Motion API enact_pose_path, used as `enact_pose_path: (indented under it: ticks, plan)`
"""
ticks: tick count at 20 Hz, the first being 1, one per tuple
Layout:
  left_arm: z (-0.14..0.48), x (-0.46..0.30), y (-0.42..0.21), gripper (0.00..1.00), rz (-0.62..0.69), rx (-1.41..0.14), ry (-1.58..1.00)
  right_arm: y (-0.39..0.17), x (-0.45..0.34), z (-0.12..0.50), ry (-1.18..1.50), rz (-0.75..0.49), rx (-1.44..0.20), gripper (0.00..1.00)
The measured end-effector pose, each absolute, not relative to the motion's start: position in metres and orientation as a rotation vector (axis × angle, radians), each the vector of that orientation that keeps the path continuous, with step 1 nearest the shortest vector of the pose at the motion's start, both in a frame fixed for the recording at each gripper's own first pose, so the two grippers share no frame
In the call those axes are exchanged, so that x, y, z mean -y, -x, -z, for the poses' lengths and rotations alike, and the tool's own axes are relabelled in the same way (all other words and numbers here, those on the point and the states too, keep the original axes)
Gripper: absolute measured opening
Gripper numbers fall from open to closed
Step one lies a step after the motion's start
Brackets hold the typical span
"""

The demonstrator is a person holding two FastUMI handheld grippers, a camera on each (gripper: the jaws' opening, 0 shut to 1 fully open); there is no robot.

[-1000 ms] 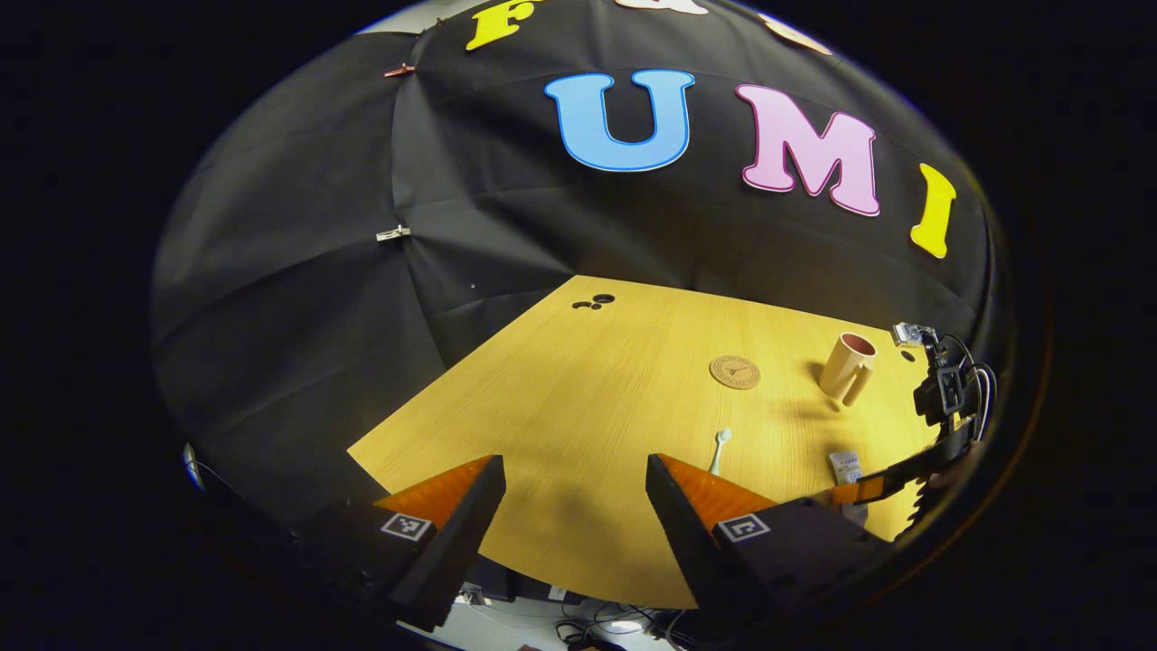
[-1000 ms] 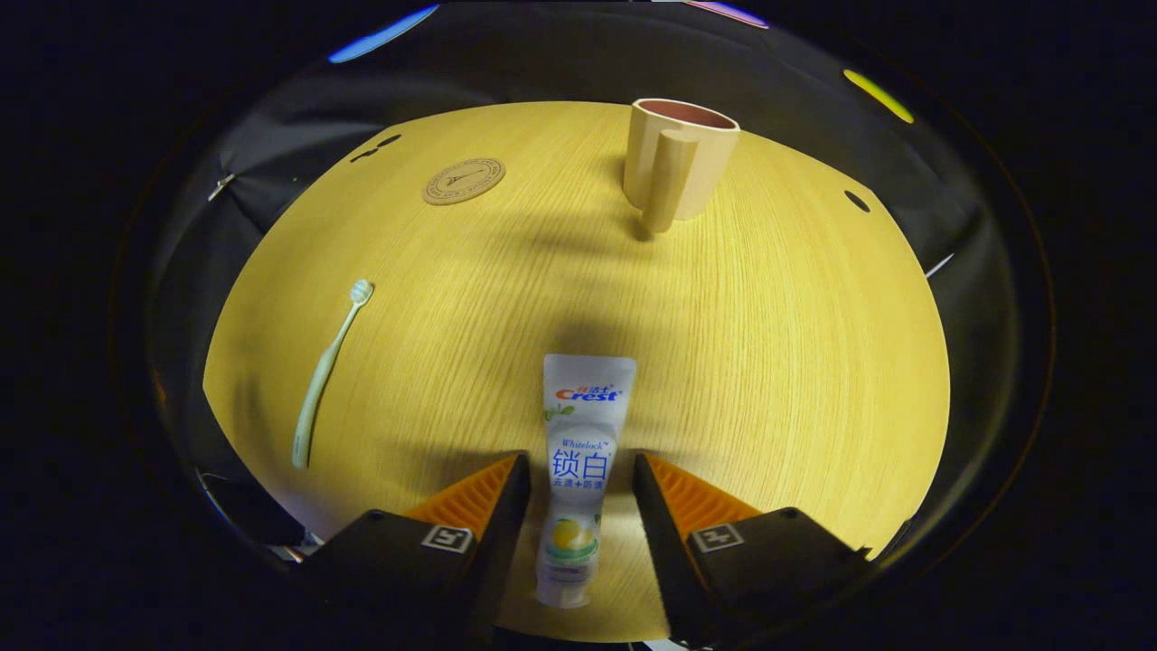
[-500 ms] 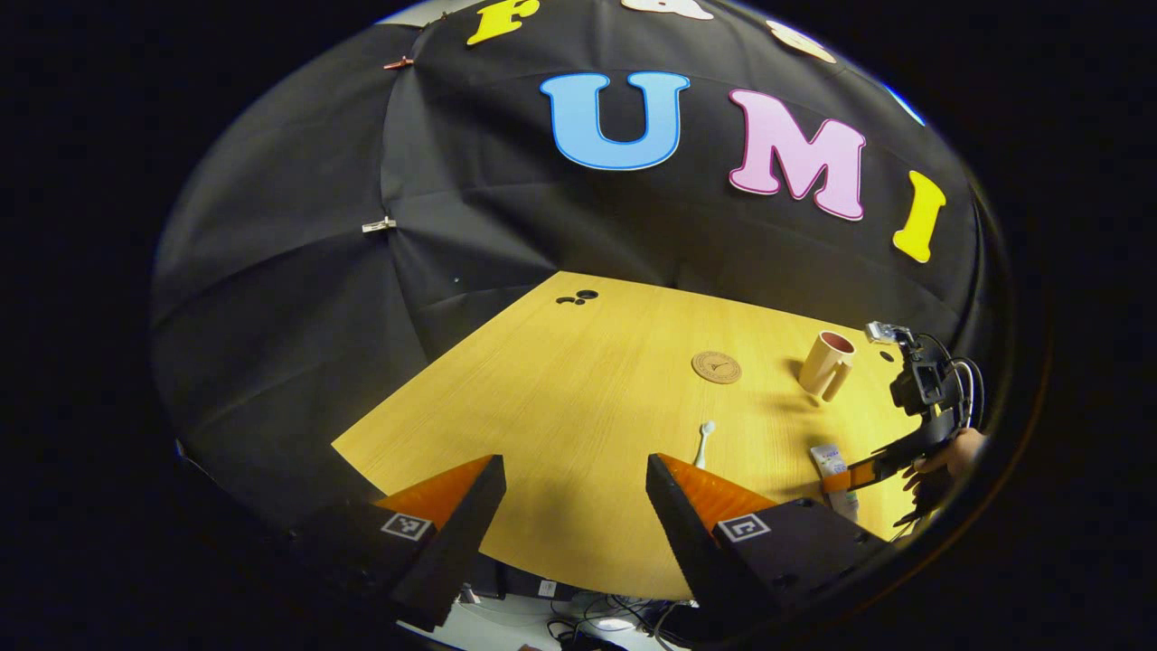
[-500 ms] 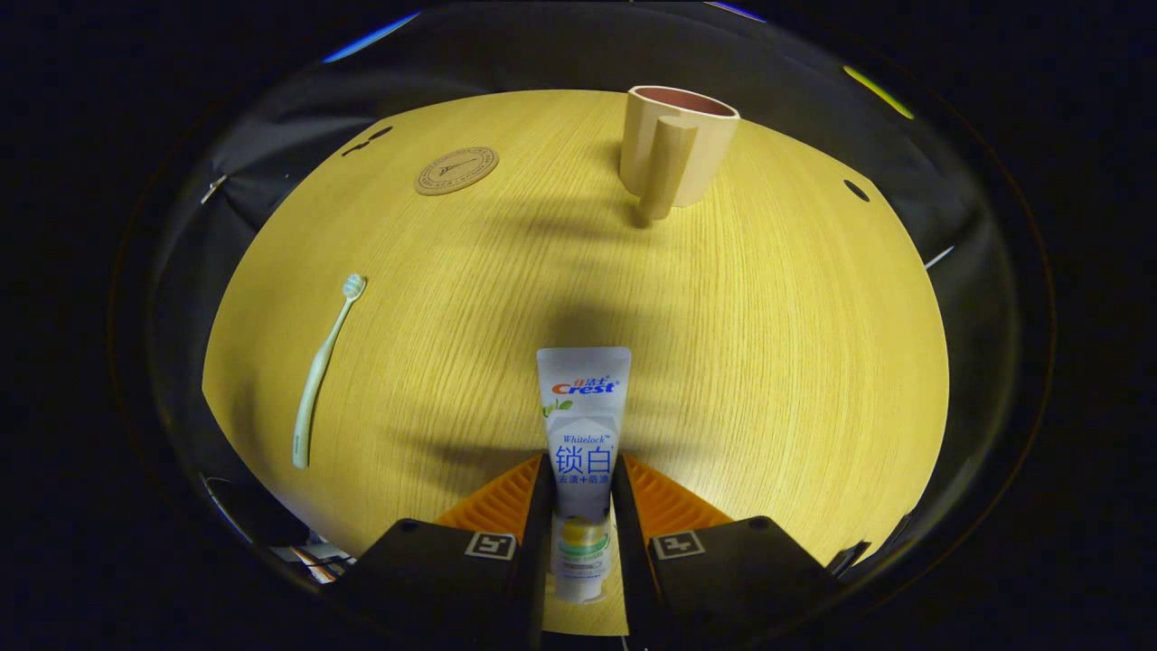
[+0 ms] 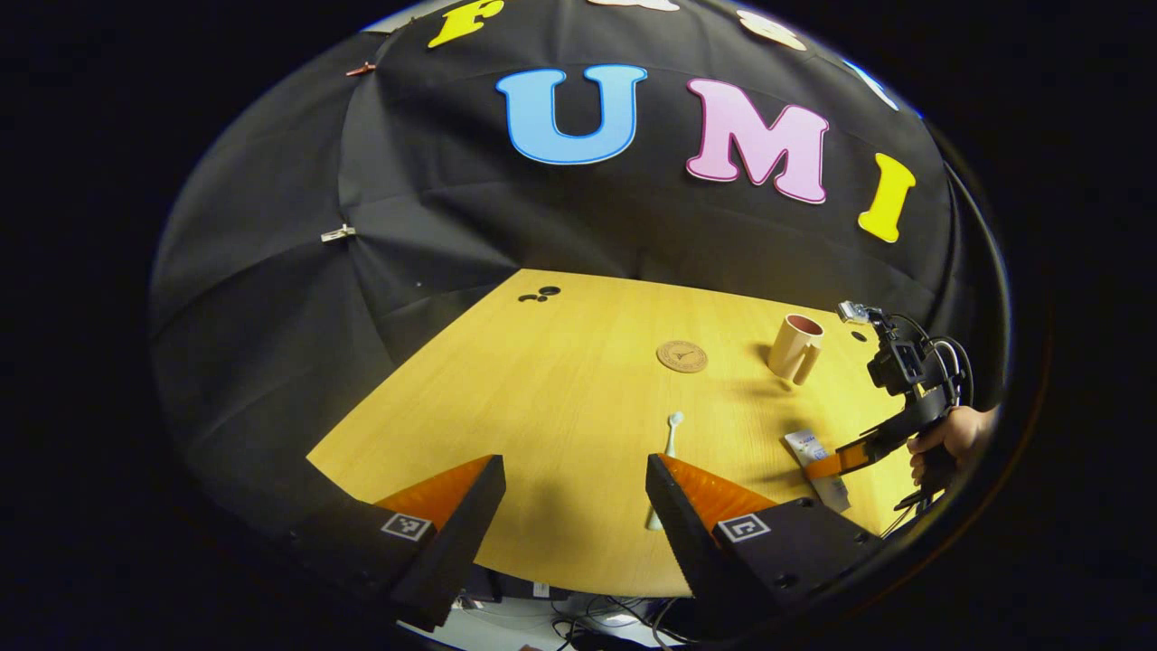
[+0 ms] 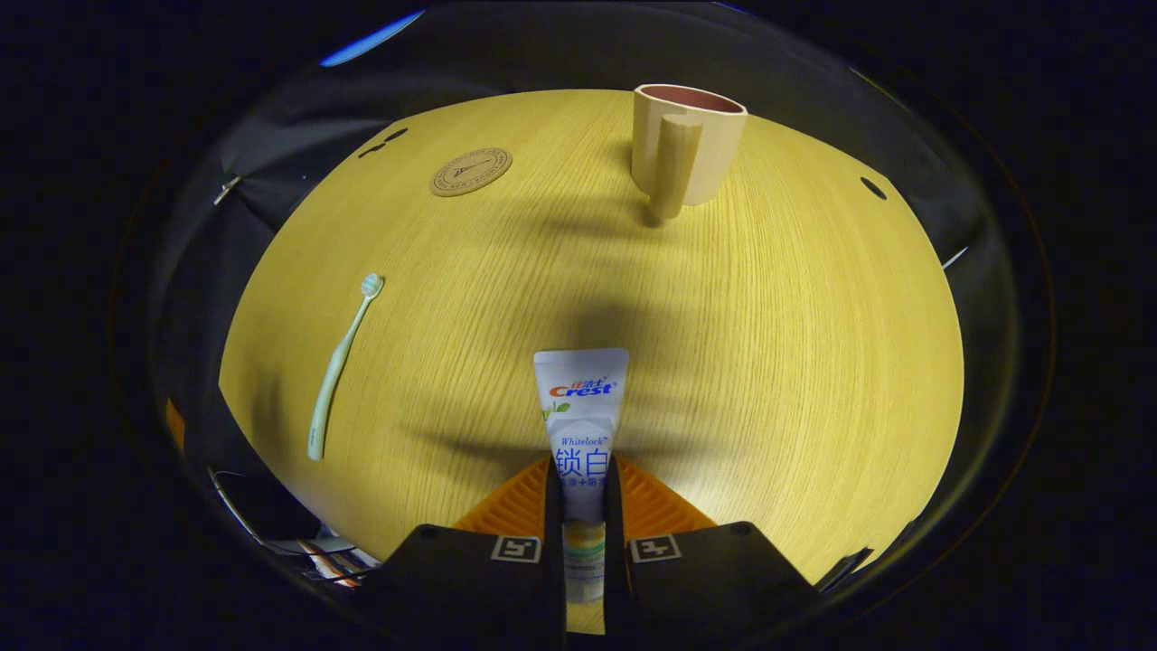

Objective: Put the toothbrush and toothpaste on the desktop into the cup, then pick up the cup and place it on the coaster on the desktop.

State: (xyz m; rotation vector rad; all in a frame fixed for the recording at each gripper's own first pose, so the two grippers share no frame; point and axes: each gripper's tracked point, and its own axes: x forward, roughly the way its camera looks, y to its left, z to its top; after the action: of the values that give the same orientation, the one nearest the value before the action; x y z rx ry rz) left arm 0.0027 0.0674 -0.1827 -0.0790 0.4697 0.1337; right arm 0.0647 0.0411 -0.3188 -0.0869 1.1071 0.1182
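Note:
My right gripper (image 6: 578,470) is shut on the white toothpaste tube (image 6: 580,398), both fingers pressing its lower half near the table's front edge. The tube's flat end points toward the beige cup (image 6: 687,145), which stands upright at the far side. A pale green toothbrush (image 6: 343,362) lies flat to the left, and a round cork coaster (image 6: 470,171) sits far left. My left gripper (image 5: 574,475) hangs open over the front edge. From there I see the toothbrush (image 5: 671,434), coaster (image 5: 681,355), cup (image 5: 794,345), and the right gripper (image 5: 827,467) holding the tube (image 5: 804,446).
The wooden table (image 6: 795,344) has small dark holes (image 6: 390,140) at its far left corner and another hole (image 6: 873,187) at the right. A hand (image 5: 949,436) holds the right gripper at the table's right side. Cables lie below the front edge (image 5: 597,624).
My right gripper closed from open onto the toothpaste tube and squeezed tighter. The left gripper swung so the table objects shifted left in its view.

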Motion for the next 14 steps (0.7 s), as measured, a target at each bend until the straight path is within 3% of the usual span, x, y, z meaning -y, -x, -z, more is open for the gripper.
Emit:
enact_pose_path:
  ticks: [2,3,14]
  plan:
    - [0.188,-0.054,-0.015,0.99,-0.082,-0.493,0.096,-0.061,-0.033,0.315,0.1,-0.126,-1.089,0.14]
    - [0.193,-0.048,-0.02,0.99,-0.059,-0.512,0.103,-0.06,-0.028,0.311,0.111,-0.133,-1.075,0.2]
    - [0.274,0.002,-0.073,0.98,0.081,-0.766,0.025,-0.038,0.0,0.249,-0.056,-0.139,-0.945,0.2]
